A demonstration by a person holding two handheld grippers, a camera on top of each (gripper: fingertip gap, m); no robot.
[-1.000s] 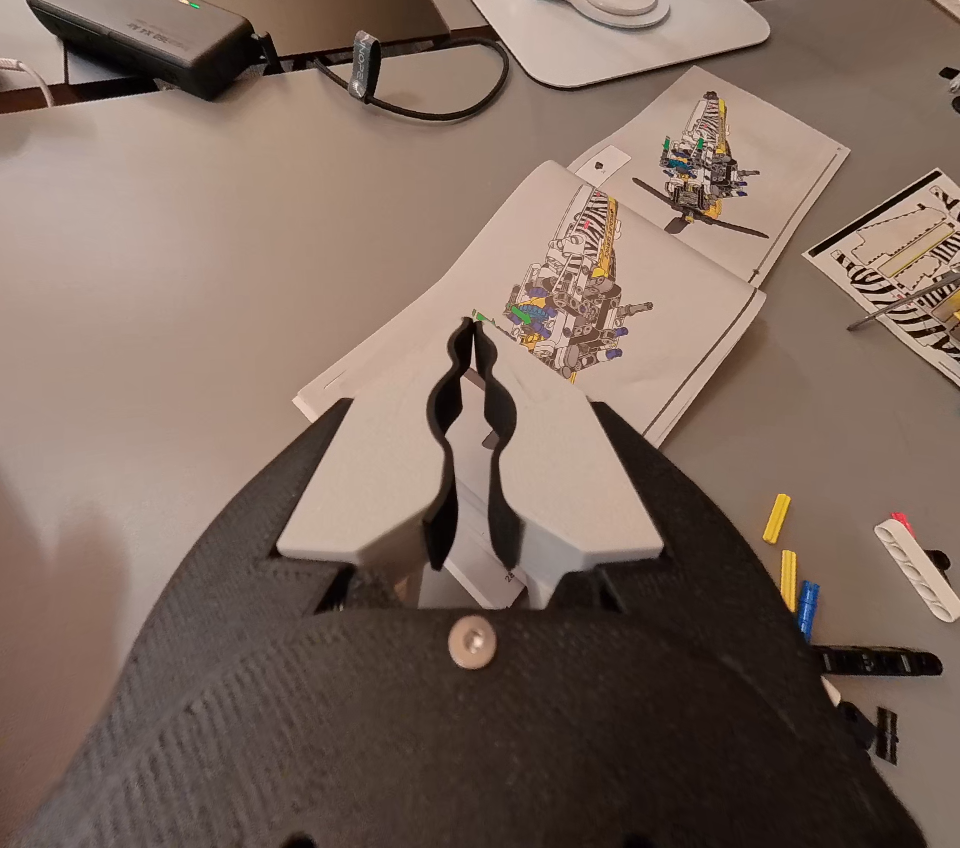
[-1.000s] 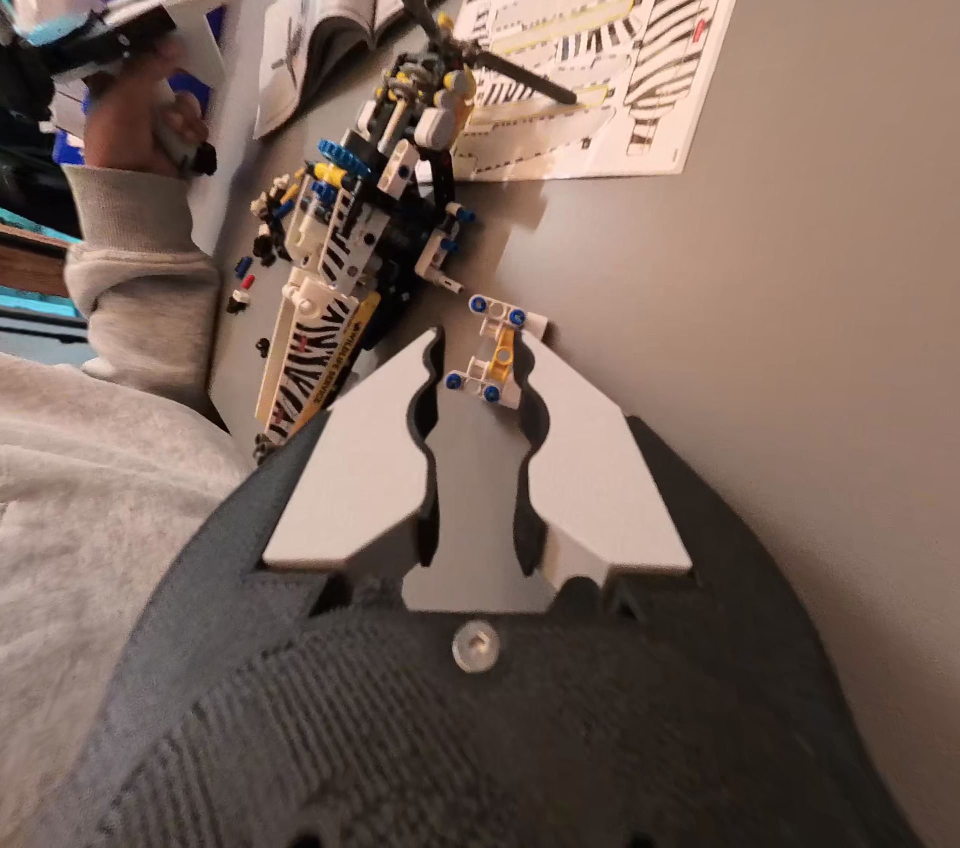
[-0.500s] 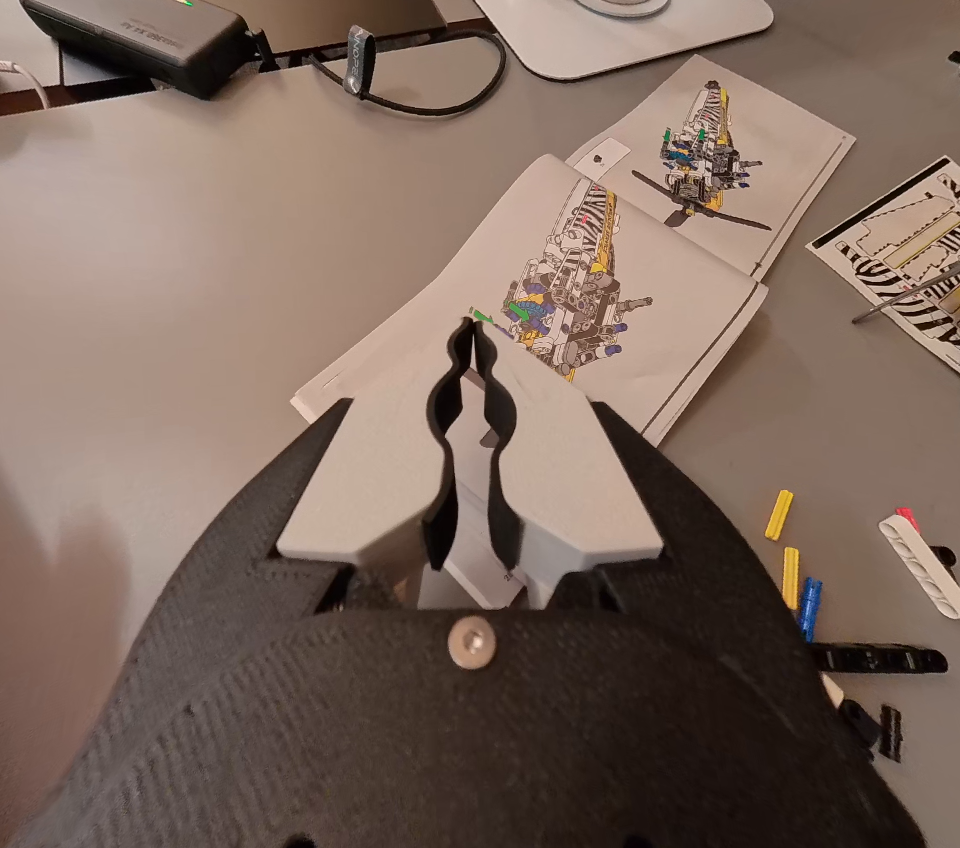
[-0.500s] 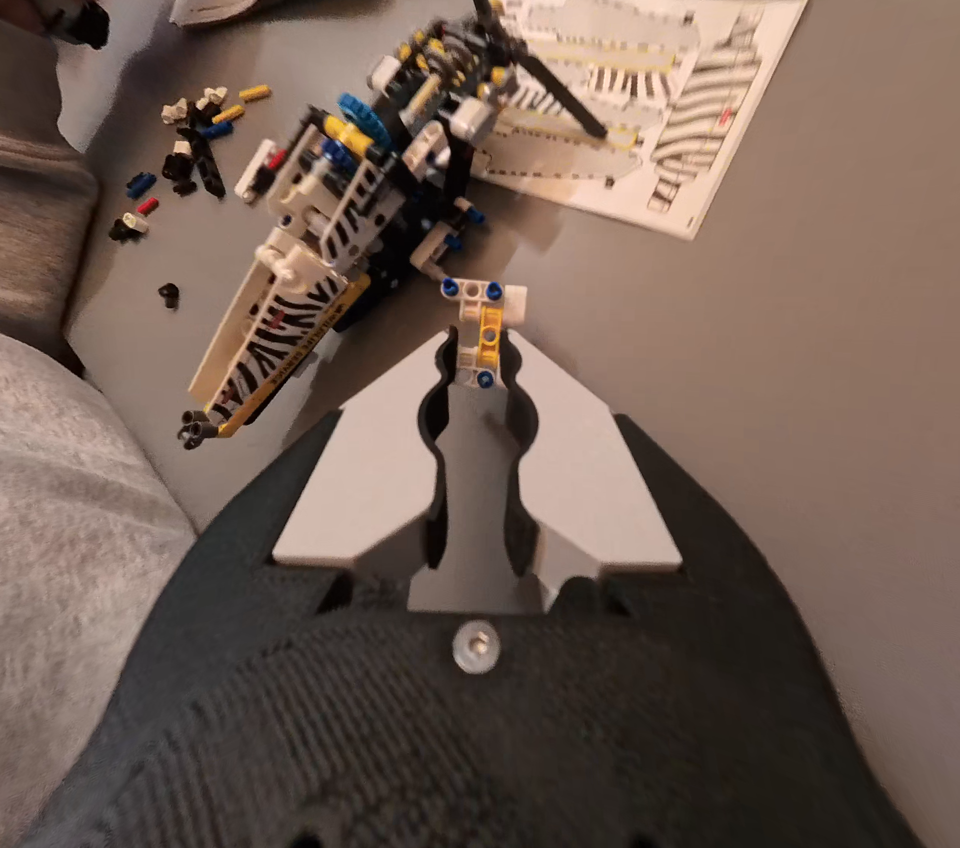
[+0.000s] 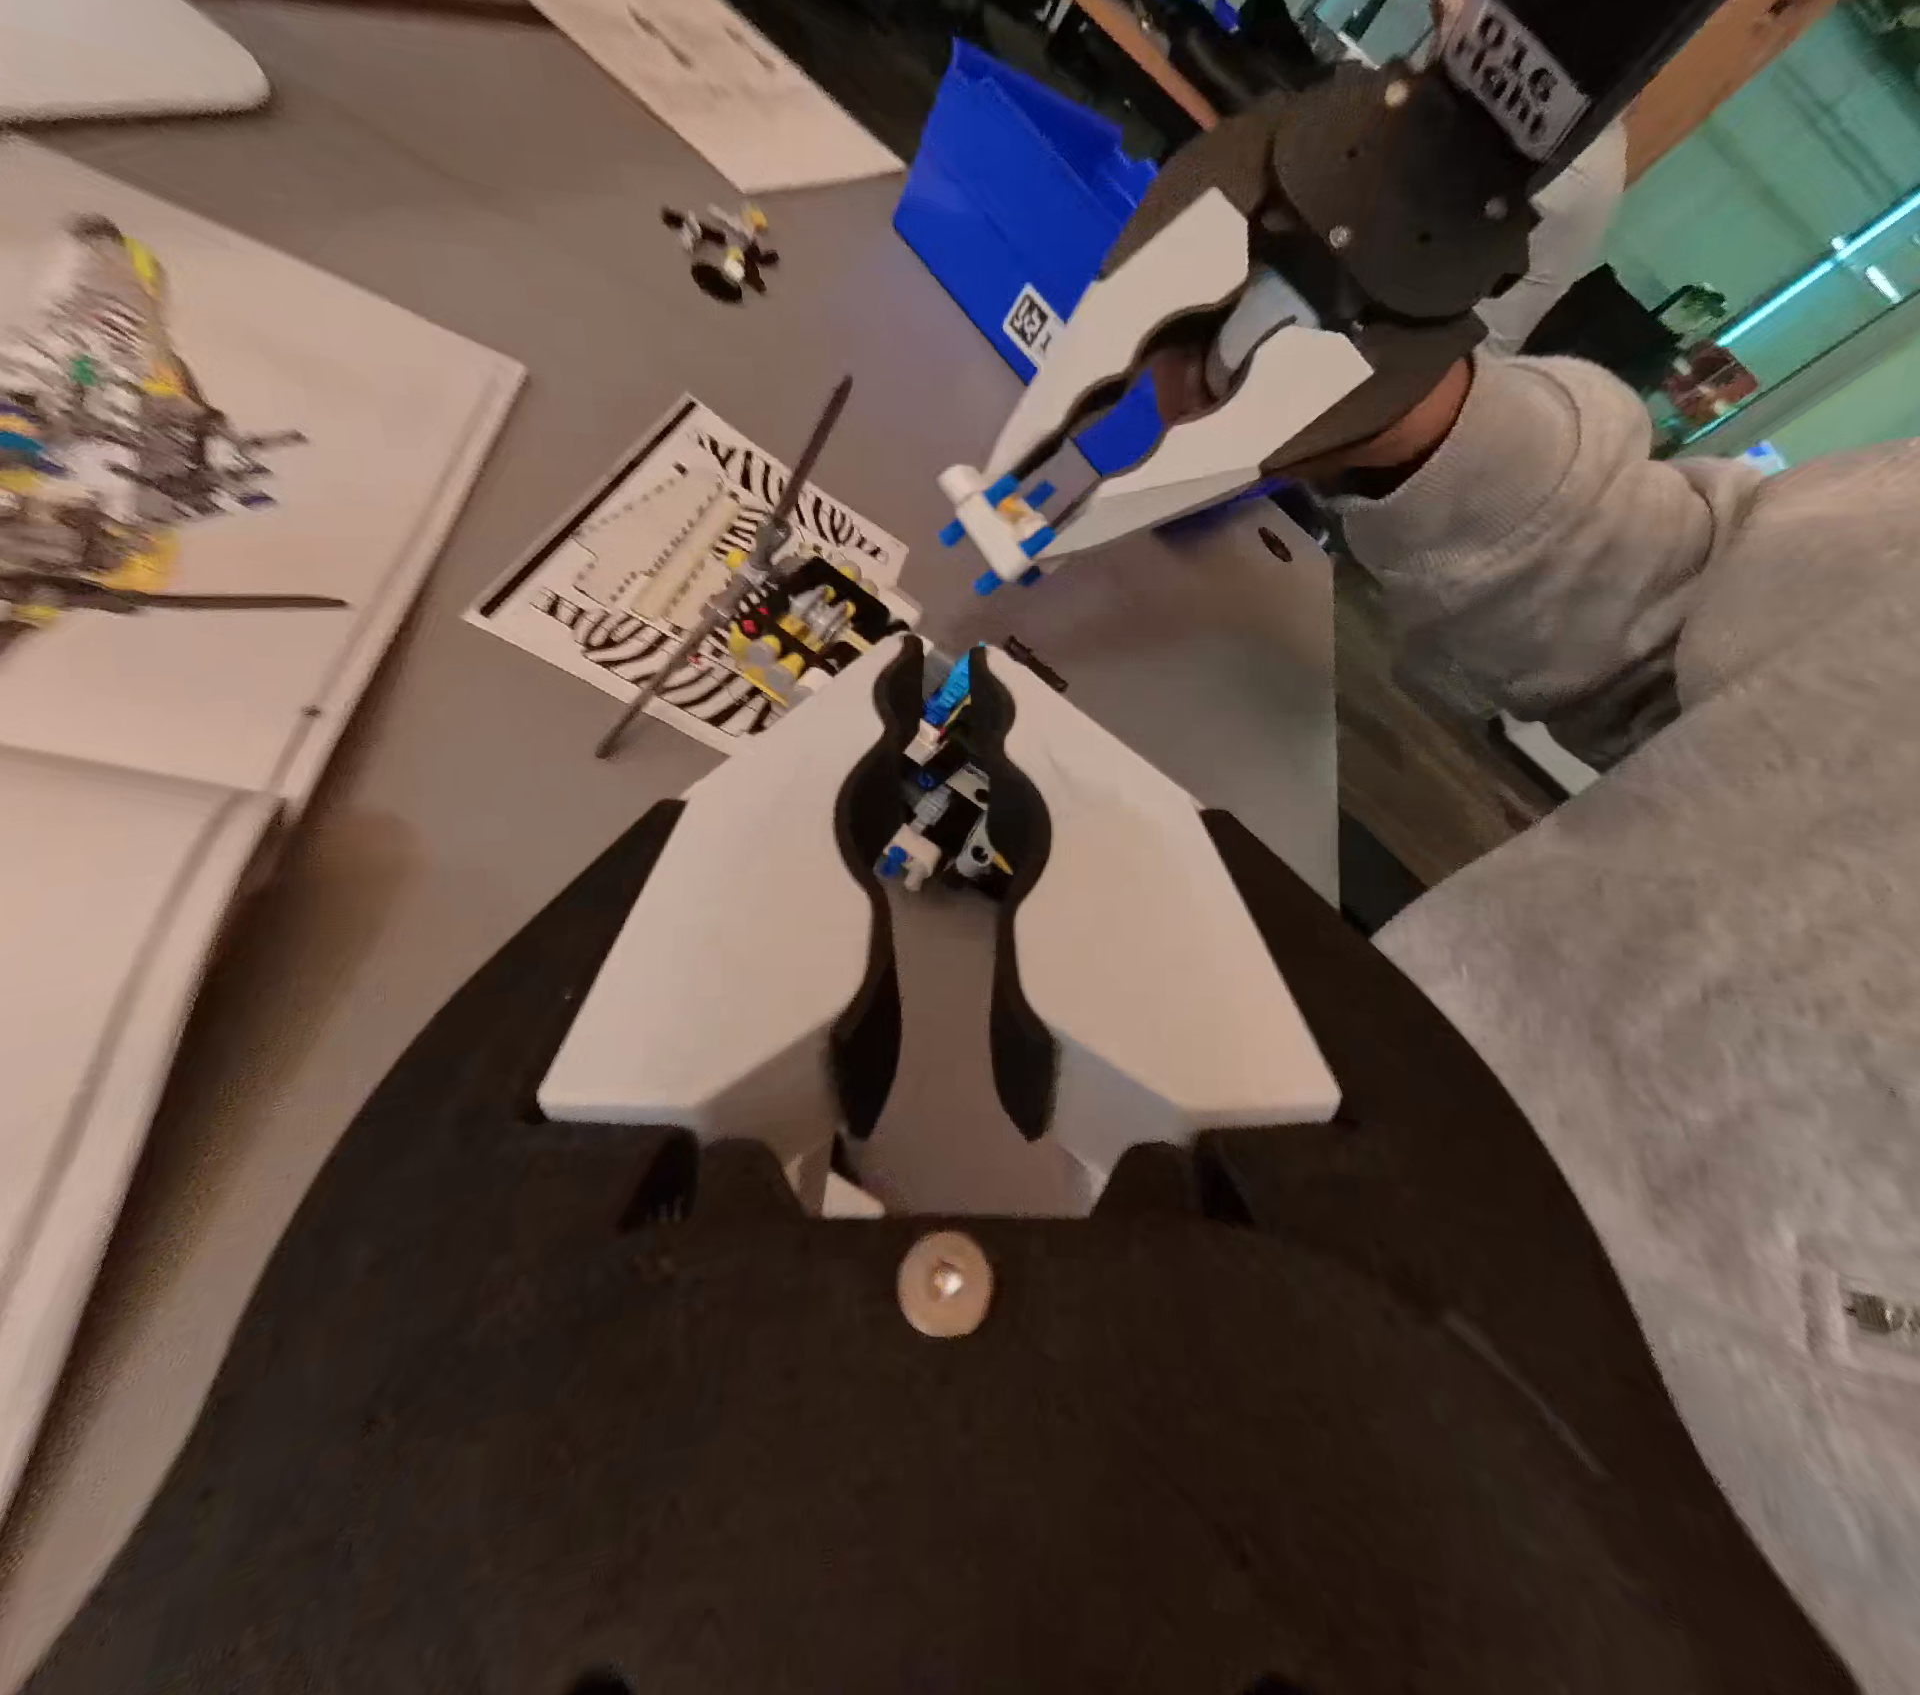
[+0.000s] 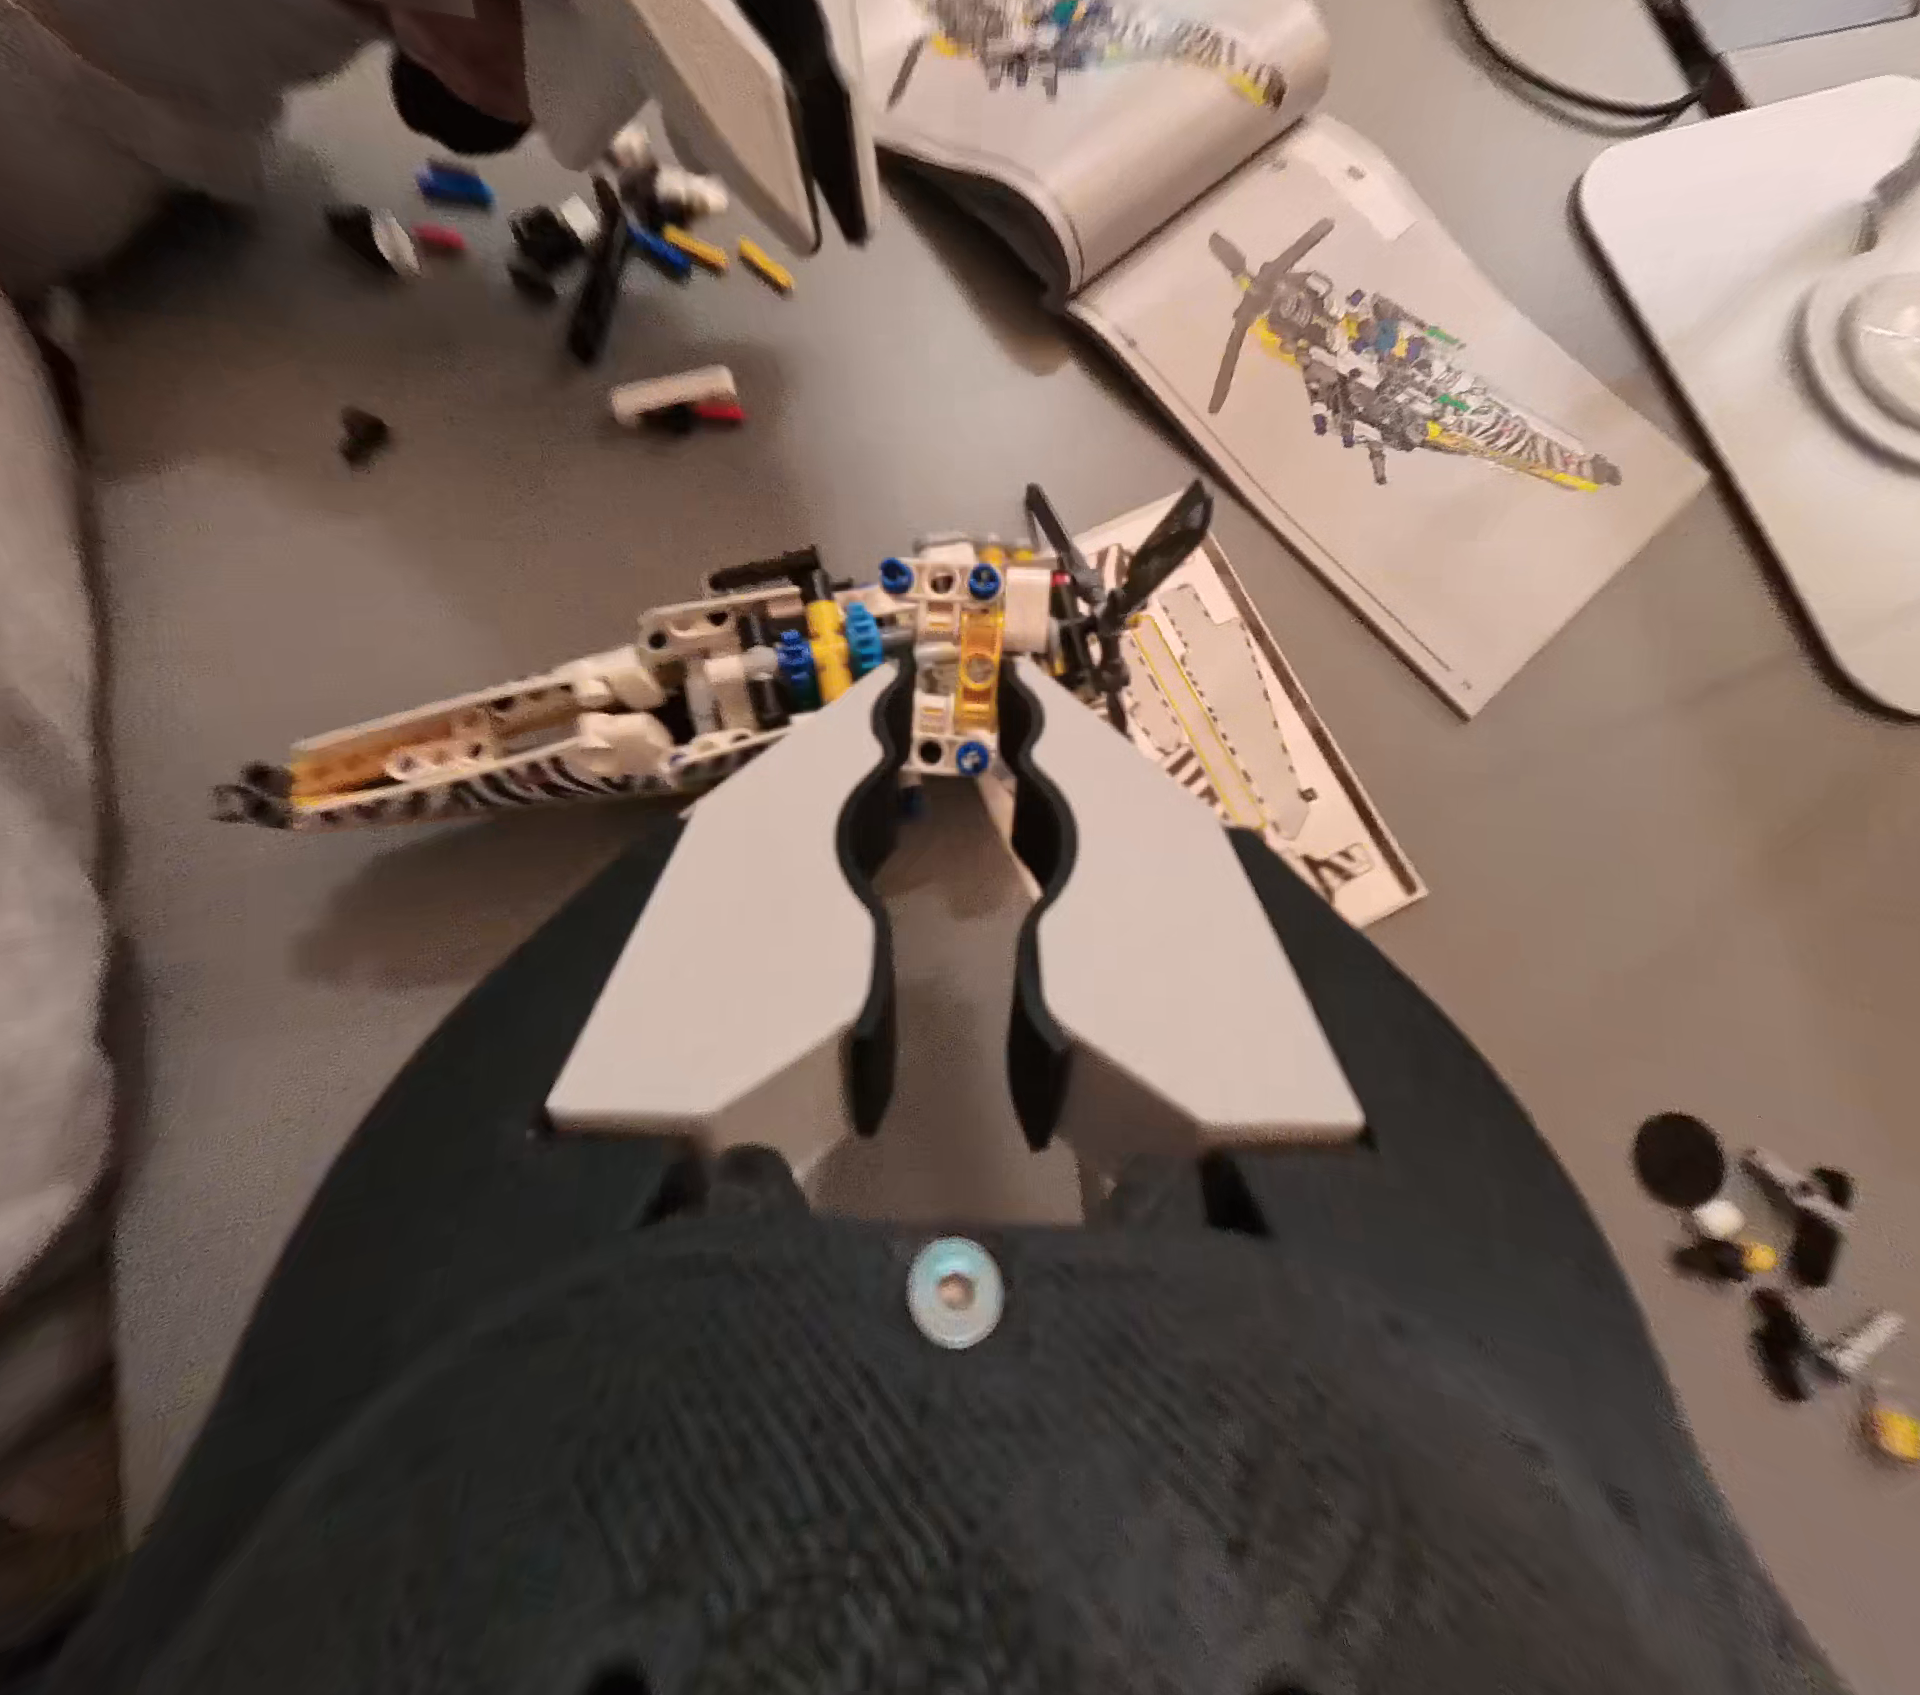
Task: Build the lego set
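The part-built zebra-striped lego plane (image 6: 499, 741) lies on the grey table; in the left wrist view its nose and propeller (image 5: 774, 622) show, the rest hidden behind my fingers. My right gripper (image 6: 958, 695) is shut on a small white and yellow sub-assembly with blue pins (image 6: 977, 658), held over the plane's nose. In the left wrist view the right gripper (image 5: 1023, 518) holds that sub-assembly (image 5: 987, 515) in the air, above and right of the plane. My left gripper (image 5: 951, 658) is slightly open and empty; in the right wrist view the left gripper (image 6: 836, 232) hangs above loose parts.
An open instruction booklet (image 6: 1403, 357) and a zebra sticker sheet (image 6: 1247, 710) lie by the plane. Loose parts lie in one pile (image 6: 603, 232) and another (image 6: 1766, 1230). A white lamp base (image 6: 1766, 295), a cable (image 6: 1507, 35), a blue bin (image 5: 1018, 211) and a grey sleeve (image 5: 1558, 554) are around. My right fingertips sit around 8 centimeters from my left ones.
My left gripper swung right from the booklet toward the plane and its jaws parted a little. My right gripper carried the sub-assembly to above the plane's nose.
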